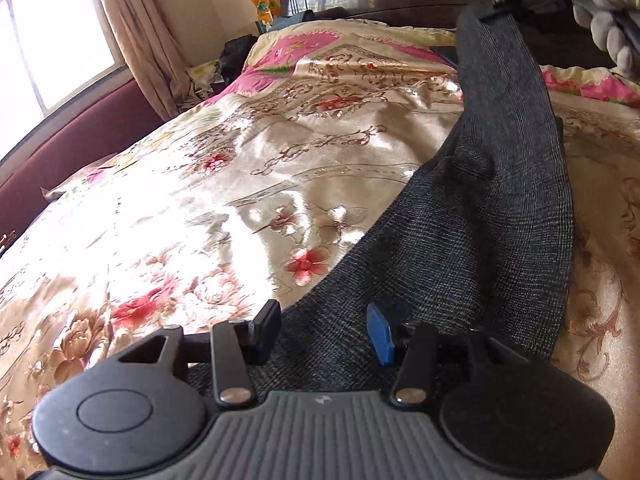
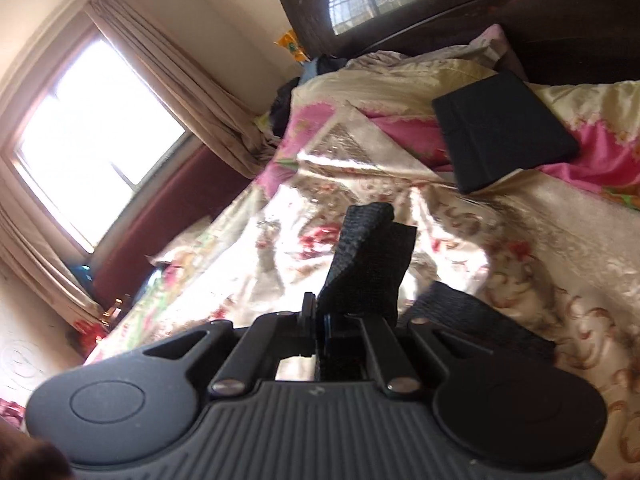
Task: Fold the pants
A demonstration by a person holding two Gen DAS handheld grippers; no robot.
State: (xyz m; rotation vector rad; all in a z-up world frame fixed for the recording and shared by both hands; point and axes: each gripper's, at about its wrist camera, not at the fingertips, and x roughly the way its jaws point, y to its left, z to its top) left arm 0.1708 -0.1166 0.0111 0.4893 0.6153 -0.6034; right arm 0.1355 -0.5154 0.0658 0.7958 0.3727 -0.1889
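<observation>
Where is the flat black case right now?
In the right wrist view, the flat black case lies upper right on the floral bedspread, just below the dark headboard.

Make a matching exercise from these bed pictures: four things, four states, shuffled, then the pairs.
Things:
1. left gripper
2. right gripper
3. pants
4. black folded item

States:
A. lying near the headboard
B. shut on dark fabric
C. jaws apart over the cloth
D. one end raised, the rest on the bedspread

Pairs: 1-C, 2-B, 3-D, 4-A
</observation>
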